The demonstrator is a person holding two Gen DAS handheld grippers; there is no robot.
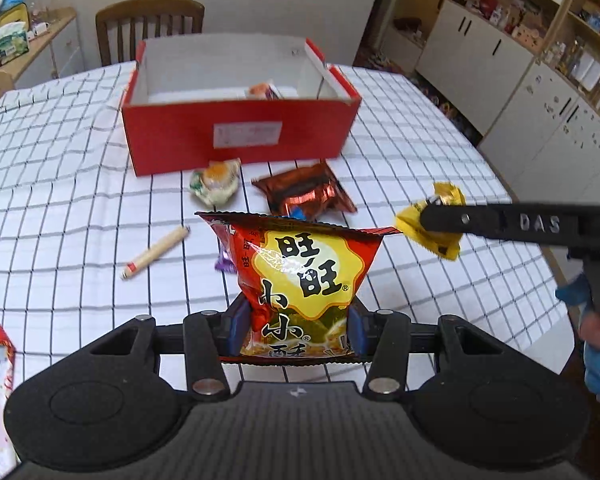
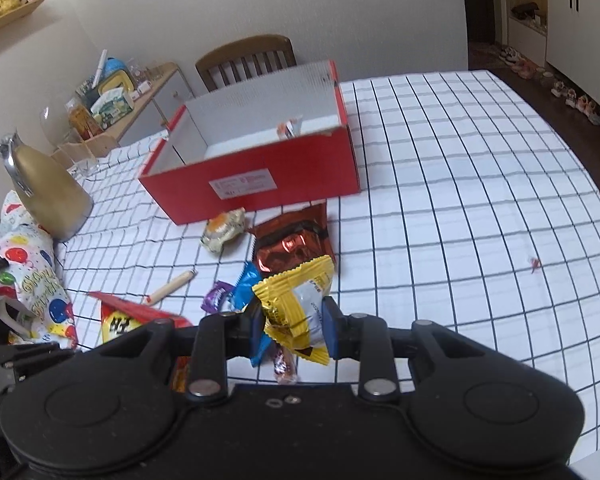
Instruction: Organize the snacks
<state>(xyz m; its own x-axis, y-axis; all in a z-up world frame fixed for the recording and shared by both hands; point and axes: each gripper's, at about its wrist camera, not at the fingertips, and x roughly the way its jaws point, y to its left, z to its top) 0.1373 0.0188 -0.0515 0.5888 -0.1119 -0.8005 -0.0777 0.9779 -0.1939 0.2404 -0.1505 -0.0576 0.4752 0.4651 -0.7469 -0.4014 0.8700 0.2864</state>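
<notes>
Both tongs are gripping snacks above the desk (image 2: 460,184): left tongs (image 1: 296,330) pinching the red bag (image 1: 300,276), right tongs (image 2: 292,326) clamping the yellow packet (image 2: 296,312), likely heading for the red box (image 1: 240,136).

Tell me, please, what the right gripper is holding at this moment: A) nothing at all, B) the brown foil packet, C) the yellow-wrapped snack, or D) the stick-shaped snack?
C: in the right wrist view the right gripper has its blue pads shut on the yellow-wrapped snack, lifted above the table, while the brown foil packet and the stick-shaped snack lie loose on the checked tablecloth.
</notes>
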